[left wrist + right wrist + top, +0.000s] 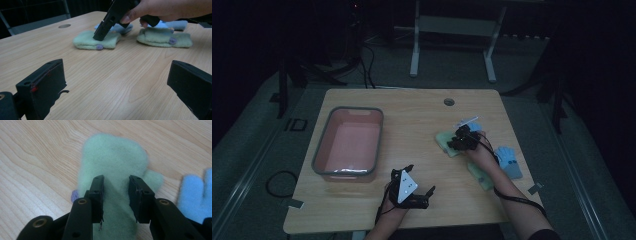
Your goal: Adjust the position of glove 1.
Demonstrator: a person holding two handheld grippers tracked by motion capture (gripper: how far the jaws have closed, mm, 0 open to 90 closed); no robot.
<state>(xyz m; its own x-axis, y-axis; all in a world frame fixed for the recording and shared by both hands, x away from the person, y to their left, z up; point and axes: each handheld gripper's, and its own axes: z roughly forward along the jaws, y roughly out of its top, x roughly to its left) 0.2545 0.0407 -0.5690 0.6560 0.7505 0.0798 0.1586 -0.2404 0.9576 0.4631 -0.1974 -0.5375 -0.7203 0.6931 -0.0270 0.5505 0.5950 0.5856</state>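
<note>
Evidently the fuzzy pale-green fleece mitten (pixel 112 172) was straddled by the right gripper (pixel 116 197), jaws half-open, not yet pinching; closing was needed next.

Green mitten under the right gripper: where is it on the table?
In the high view the green mitten lies right of centre, under the right gripper, with a blue glove just behind.

Two green mittens (pixel 451 142) (pixel 480 176), two blue gloves (pixel 509 161) (pixel 474 127), one pink tub (pixel 348 144), one table (pixel 412 115).
</note>
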